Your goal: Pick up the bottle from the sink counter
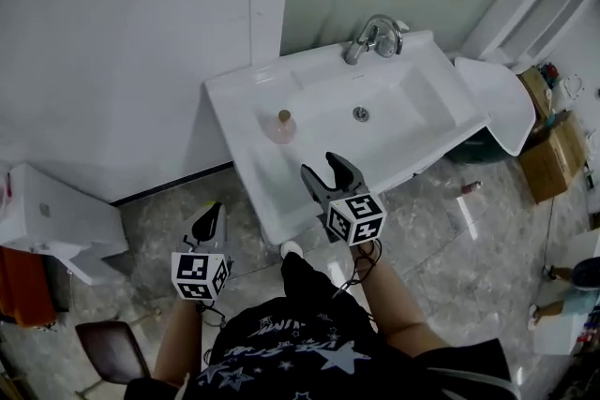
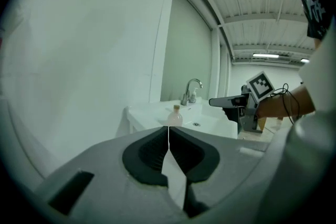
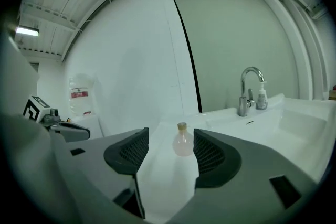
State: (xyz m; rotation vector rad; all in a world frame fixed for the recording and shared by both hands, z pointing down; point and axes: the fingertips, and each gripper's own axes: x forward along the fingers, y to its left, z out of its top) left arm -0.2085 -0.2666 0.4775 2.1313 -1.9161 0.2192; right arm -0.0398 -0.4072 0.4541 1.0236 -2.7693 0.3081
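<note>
A small round pinkish bottle (image 1: 281, 126) with a tan cap stands upright on the left counter of the white sink (image 1: 246, 108). My right gripper (image 1: 329, 170) is open above the sink's front edge, short of the bottle. Seen along its jaws, the bottle (image 3: 182, 144) lies ahead between them, untouched. My left gripper (image 1: 212, 212) is shut and empty, held low over the floor left of the sink. From it the bottle (image 2: 175, 116) shows far ahead, and the right gripper (image 2: 227, 102) is at the right.
A chrome faucet (image 1: 373, 37) and a small soap dispenser (image 3: 261, 95) stand at the sink's back. White wall panels rise behind. A white cabinet (image 1: 52, 220) is at the left, a cardboard box (image 1: 553, 155) and a white lid (image 1: 497, 98) at the right.
</note>
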